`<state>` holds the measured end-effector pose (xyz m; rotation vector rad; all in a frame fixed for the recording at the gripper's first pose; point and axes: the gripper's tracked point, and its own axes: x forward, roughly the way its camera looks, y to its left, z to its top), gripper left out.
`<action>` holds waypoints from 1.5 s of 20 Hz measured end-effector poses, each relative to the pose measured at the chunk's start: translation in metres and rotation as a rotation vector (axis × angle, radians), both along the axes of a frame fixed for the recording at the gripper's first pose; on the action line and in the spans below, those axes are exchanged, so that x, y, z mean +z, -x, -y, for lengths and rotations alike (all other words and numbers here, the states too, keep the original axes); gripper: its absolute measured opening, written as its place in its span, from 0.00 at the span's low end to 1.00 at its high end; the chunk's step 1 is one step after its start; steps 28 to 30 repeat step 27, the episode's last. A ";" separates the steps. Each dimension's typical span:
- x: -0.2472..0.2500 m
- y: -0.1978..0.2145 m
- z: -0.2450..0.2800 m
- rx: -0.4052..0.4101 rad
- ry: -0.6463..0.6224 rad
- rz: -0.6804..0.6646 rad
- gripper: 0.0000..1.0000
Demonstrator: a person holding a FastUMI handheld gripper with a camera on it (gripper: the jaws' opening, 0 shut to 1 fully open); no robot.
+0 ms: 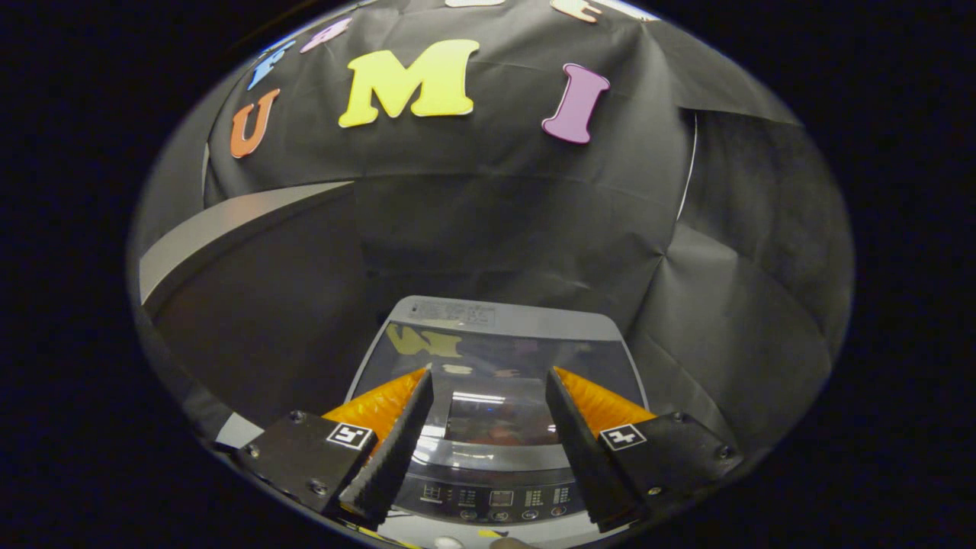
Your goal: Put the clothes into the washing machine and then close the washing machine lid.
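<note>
The washing machine (496,320) stands below and just ahead of me, seen from above. Its glass lid (496,381) lies flat and closed over the tub, mirroring the booth wall. Through the glass a reddish shape shows faintly inside, too dim to identify. My gripper (488,375) hovers over the lid with its fingers spread wide apart and nothing between them. The control panel (499,499) with its buttons runs along the machine's near edge, between and under my fingers.
Black cloth walls close in behind and to the right of the machine. A grey band (229,221) slants along the wall at the left. A pale patch of floor (236,431) shows beside the machine's left side.
</note>
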<state>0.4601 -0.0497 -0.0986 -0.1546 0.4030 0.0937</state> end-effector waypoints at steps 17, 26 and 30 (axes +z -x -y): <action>0.005 0.261 -0.026 -0.094 -0.095 0.129 0.94; 0.009 0.441 -0.085 -0.043 -0.146 0.196 0.94; 0.012 0.454 -0.089 -0.037 -0.153 0.203 0.94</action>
